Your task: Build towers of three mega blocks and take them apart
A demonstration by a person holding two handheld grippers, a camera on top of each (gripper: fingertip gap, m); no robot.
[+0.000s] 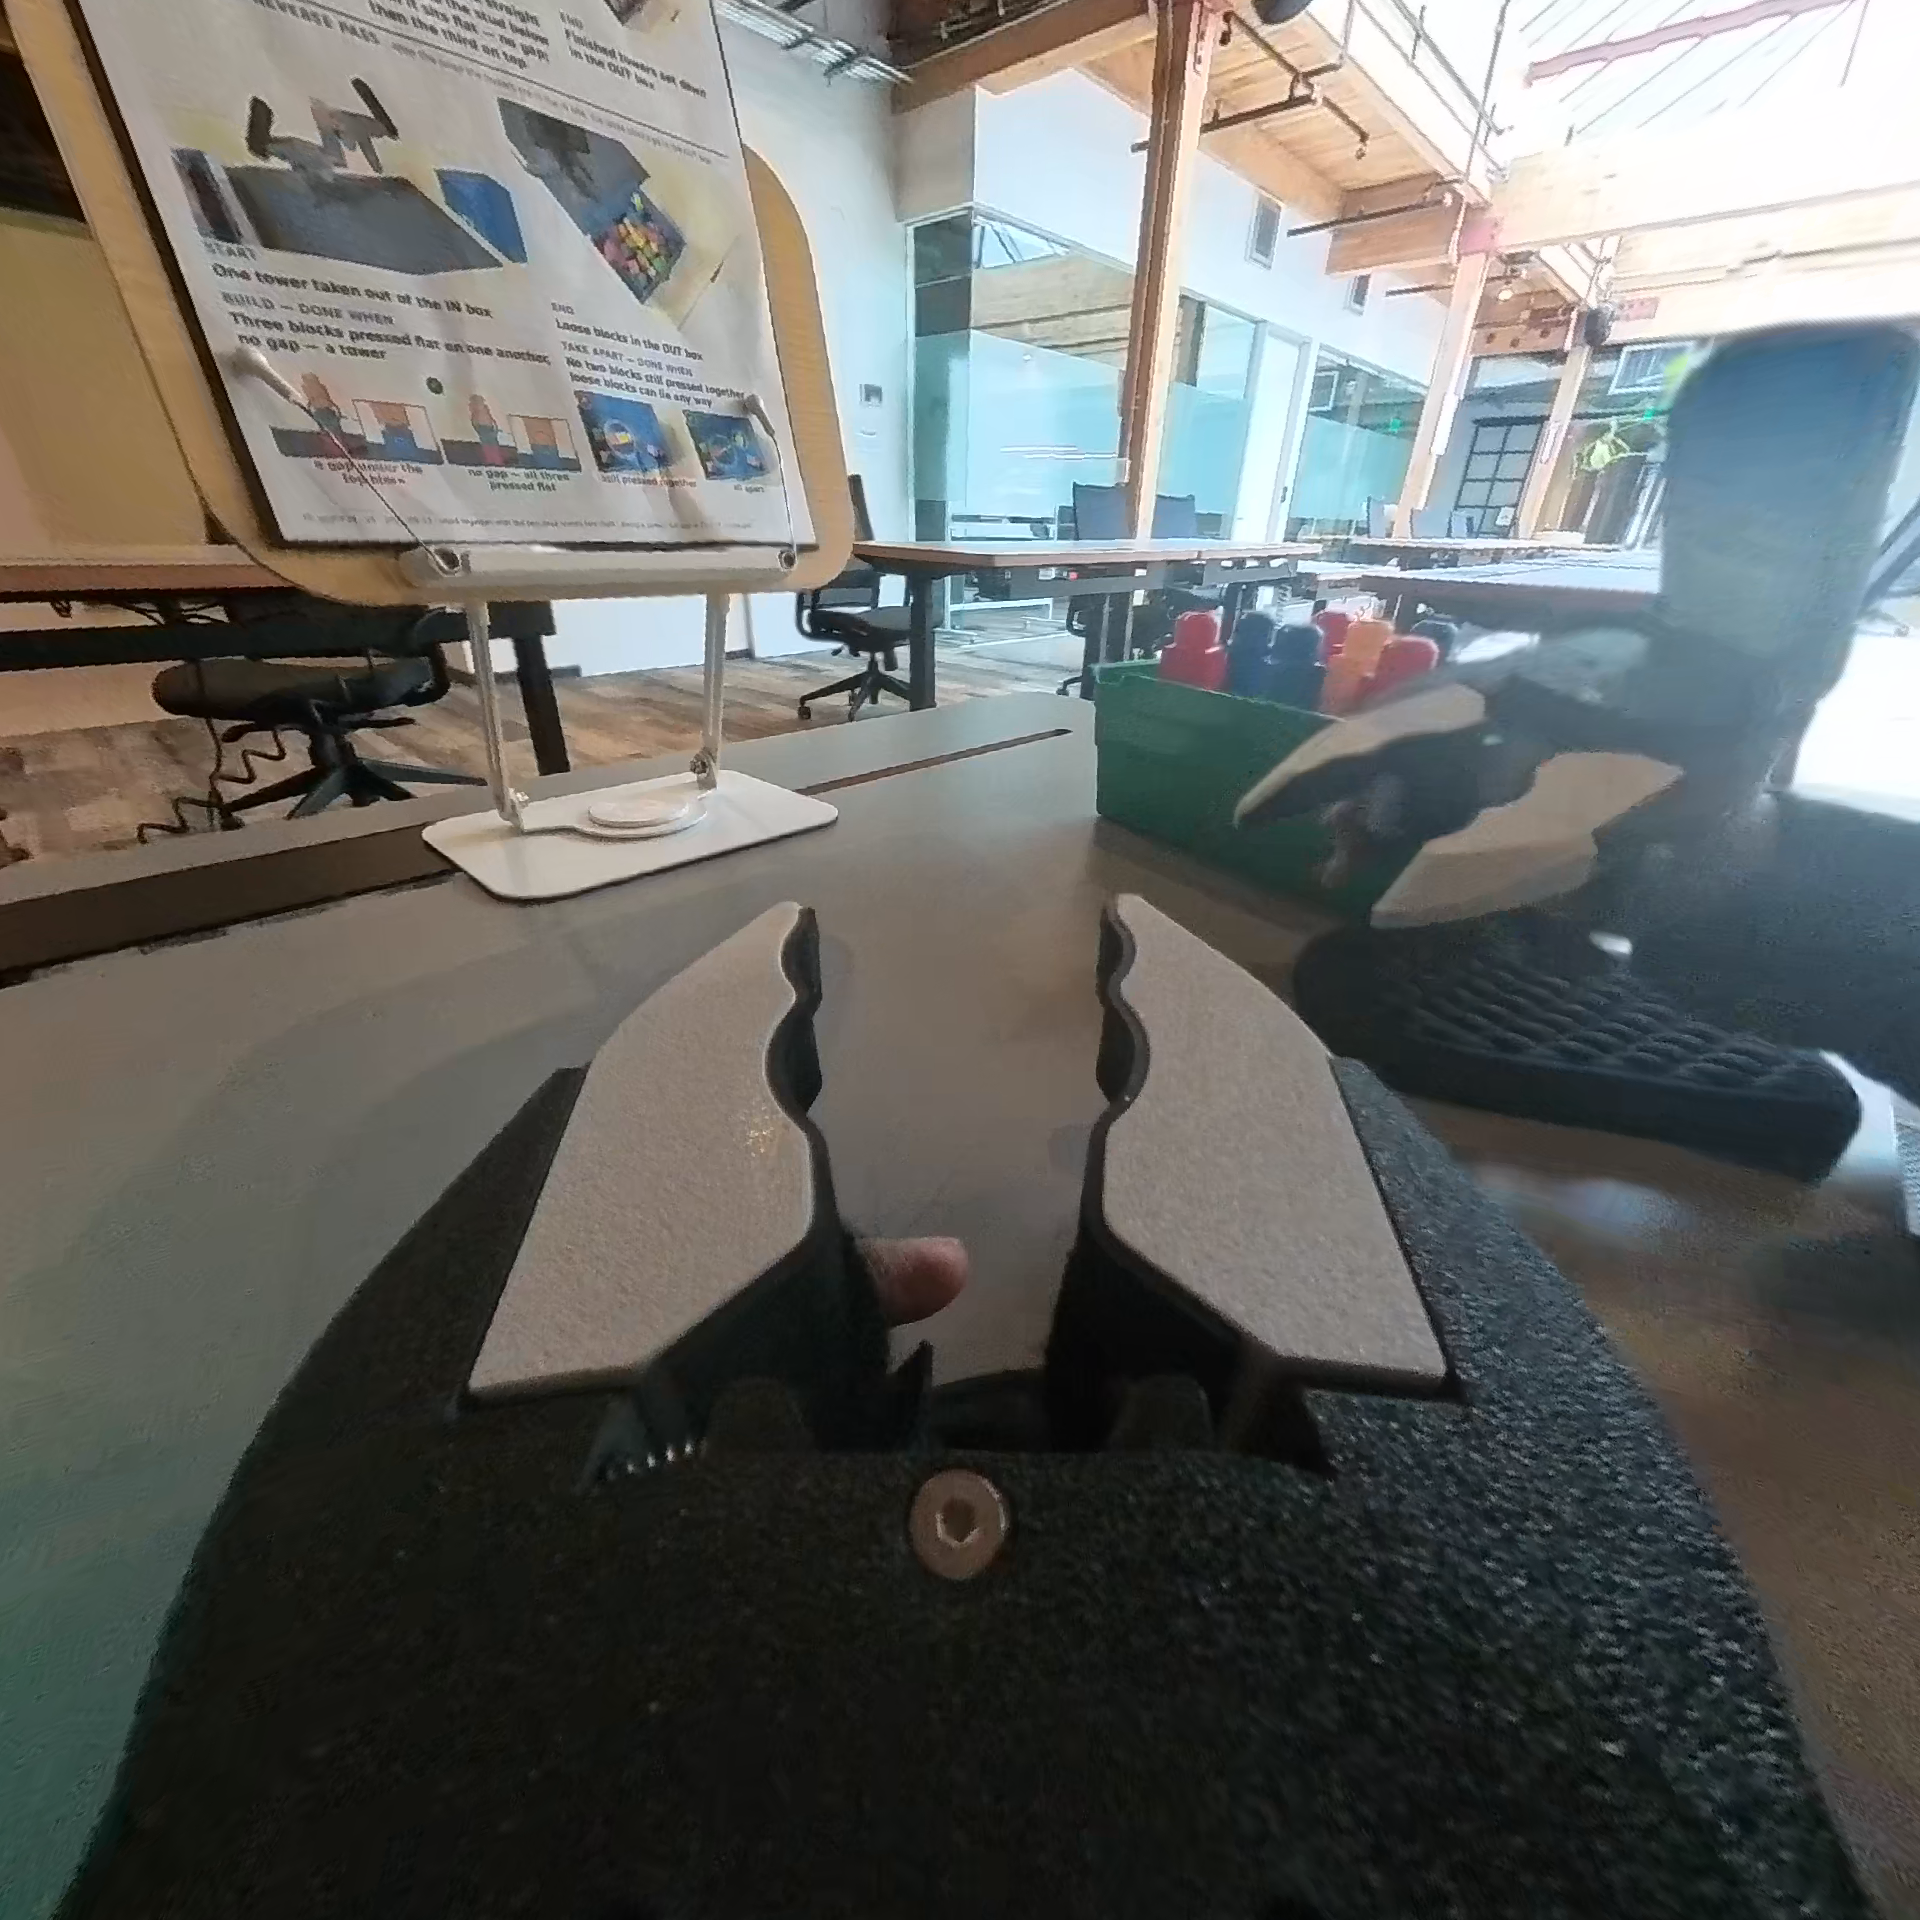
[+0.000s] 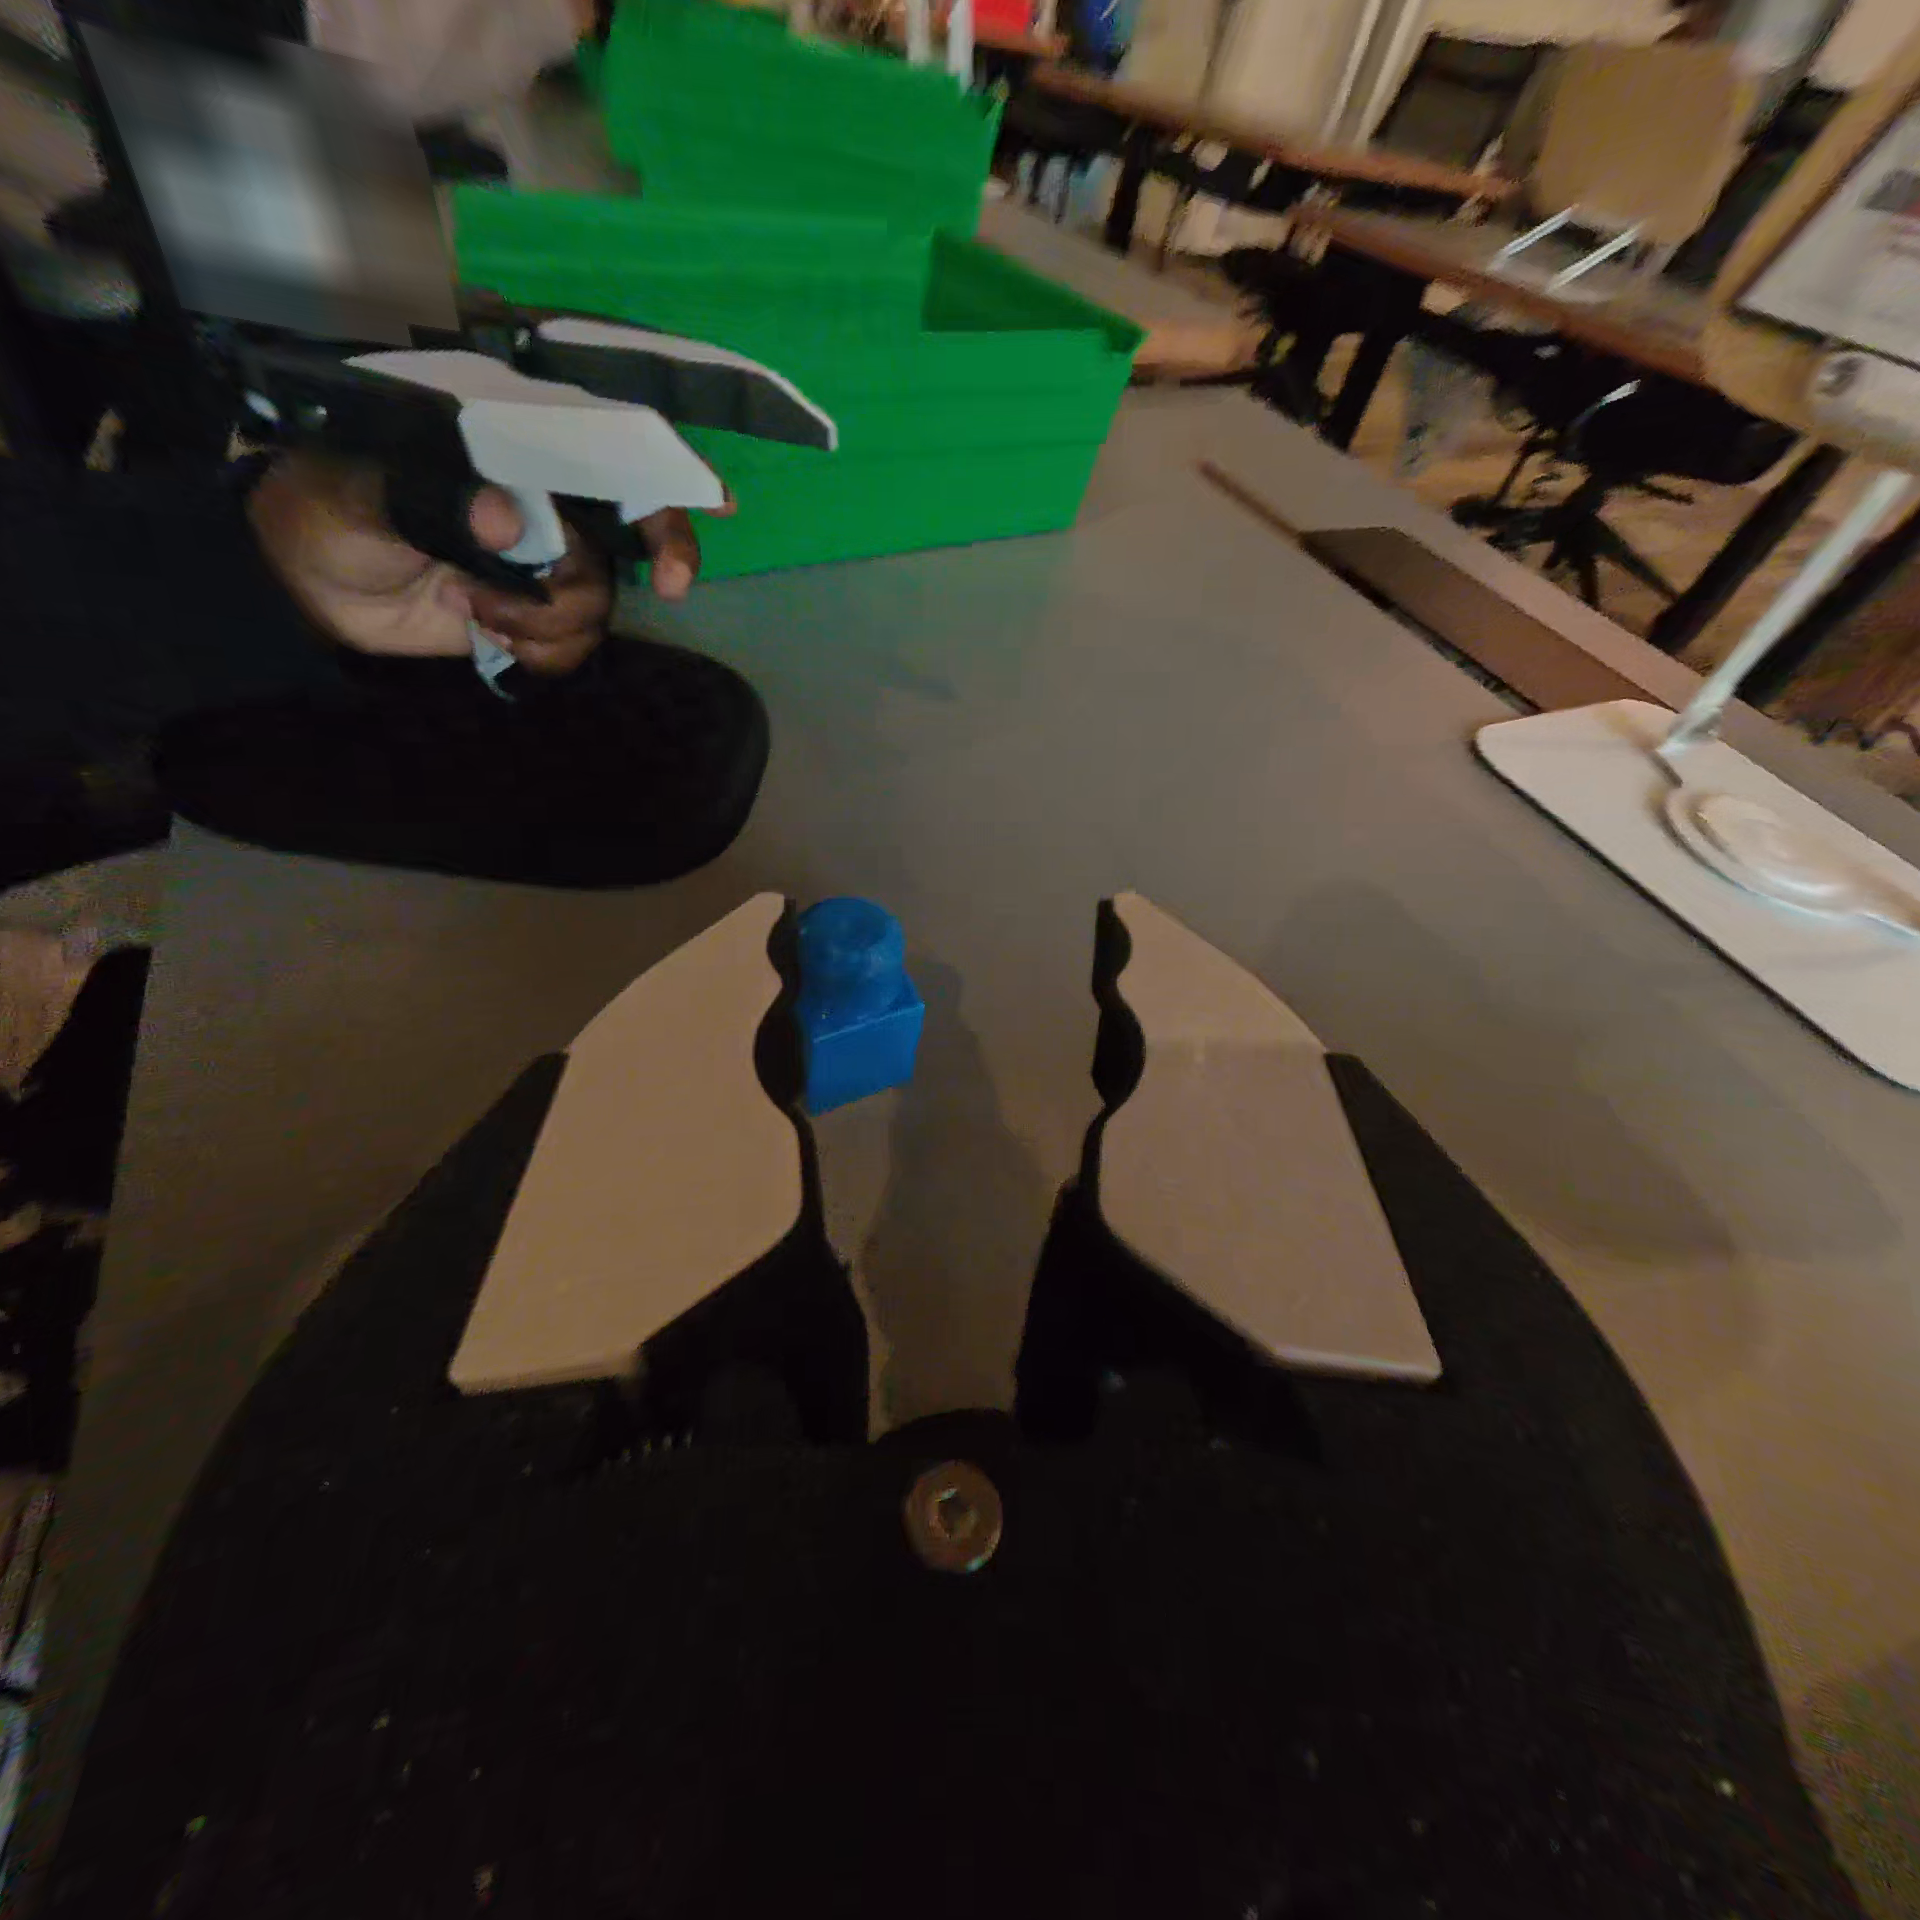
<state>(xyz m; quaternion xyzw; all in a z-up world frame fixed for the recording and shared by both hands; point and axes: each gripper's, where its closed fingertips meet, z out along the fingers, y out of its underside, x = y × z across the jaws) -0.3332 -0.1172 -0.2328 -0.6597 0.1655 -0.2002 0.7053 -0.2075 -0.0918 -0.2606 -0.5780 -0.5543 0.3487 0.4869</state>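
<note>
A small blue one-stud block [image 2: 857,1008] stands upright on the grey table [image 2: 1143,675]. My right gripper [image 2: 940,909] is open around it, with the block close to the left finger [image 2: 665,1122] and a wide gap to the right finger. My left gripper [image 1: 956,914] is open and empty, low over bare table. Each gripper also shows in the other's view: the right gripper [image 1: 1340,842] and the left gripper [image 2: 774,468], held in a hand. Several coloured block towers [image 1: 1299,655] stand in a green bin [image 1: 1174,758].
A white stand base [image 1: 634,831] holds an instruction sheet [image 1: 468,260] at the table's far side; the base also shows in the right wrist view [image 2: 1714,862]. Two green bins [image 2: 935,457] stand behind the left gripper. A black padded sleeve [image 2: 468,769] rests on the table. About 6 cm separates my right fingertips from the small blue one-stud block [image 2: 857,1008].
</note>
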